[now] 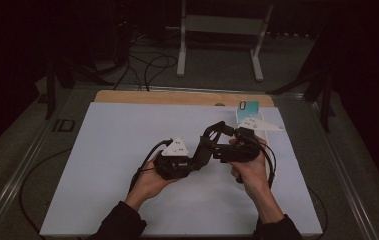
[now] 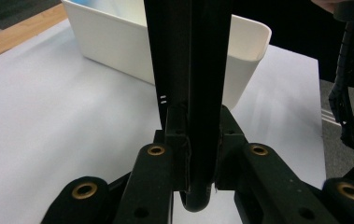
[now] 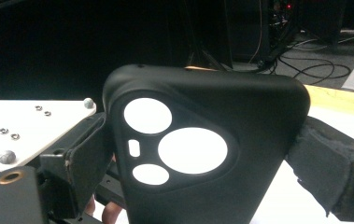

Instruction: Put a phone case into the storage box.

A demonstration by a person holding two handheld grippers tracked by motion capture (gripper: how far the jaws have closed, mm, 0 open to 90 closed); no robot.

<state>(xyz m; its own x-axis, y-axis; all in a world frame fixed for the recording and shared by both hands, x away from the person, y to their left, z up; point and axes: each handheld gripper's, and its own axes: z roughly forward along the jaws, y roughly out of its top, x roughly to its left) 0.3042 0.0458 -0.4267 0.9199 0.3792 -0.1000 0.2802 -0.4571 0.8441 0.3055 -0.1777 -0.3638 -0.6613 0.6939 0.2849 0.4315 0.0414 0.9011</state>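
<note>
The left gripper (image 1: 204,145) has its jaws closed on the edge of a black phone case (image 2: 188,70), which stands between them. A white bin (image 2: 118,44) lies beyond its tips. The right gripper (image 1: 229,145) meets it above the white table (image 1: 117,160), and its jaws clamp the same case (image 3: 202,140) by both sides.

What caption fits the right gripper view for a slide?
Black phone case with camera cutouts, clamped between the right claw pads above a white table.
</note>
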